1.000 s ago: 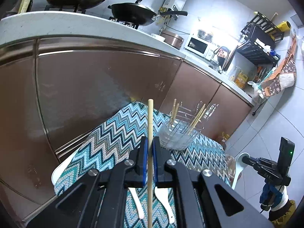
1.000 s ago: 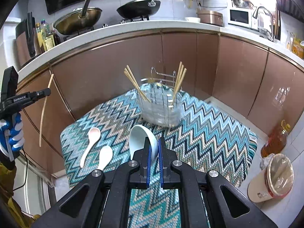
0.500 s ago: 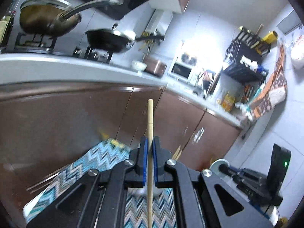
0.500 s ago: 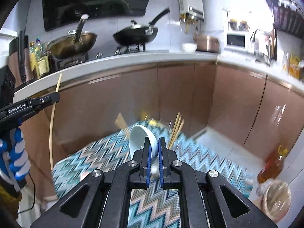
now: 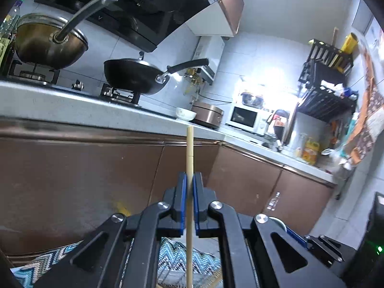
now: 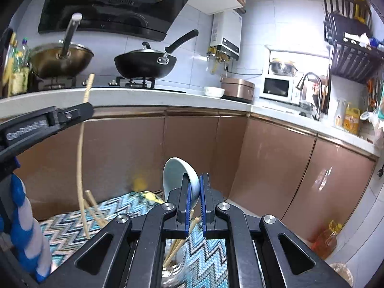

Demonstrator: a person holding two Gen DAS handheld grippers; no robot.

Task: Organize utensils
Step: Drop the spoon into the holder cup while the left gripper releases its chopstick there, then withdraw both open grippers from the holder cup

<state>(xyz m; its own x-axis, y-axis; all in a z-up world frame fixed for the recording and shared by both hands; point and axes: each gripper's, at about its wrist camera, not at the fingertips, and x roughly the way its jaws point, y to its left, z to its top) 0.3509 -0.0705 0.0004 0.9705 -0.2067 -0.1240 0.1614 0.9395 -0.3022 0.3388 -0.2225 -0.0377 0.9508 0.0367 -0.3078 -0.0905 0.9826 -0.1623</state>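
The left tool (image 5: 189, 192) is clamped narrow on a single wooden chopstick (image 5: 189, 158), which stands upright between the blue pads and rises above them against the brown cabinet doors (image 5: 84, 180). Only the right wrist view shows that chopstick's whole length: it hangs down from the left tool (image 6: 79, 112) toward the zigzag-patterned cloth (image 6: 69, 223), its lower end near other chopsticks (image 6: 94, 206) that lean up from below.

The right tool (image 6: 195, 199) grips a pale blue ceramic spoon (image 6: 177, 177) by its bowl end, the bowl facing left and tilted above the pads. Beneath this tool, the right view shows part of a clear utensil holder (image 6: 175, 268) with more chopsticks in it, on the cloth.

In the left view the right tool shows only as a dark body at the lower right edge; the holder is barely visible beneath the left tool.
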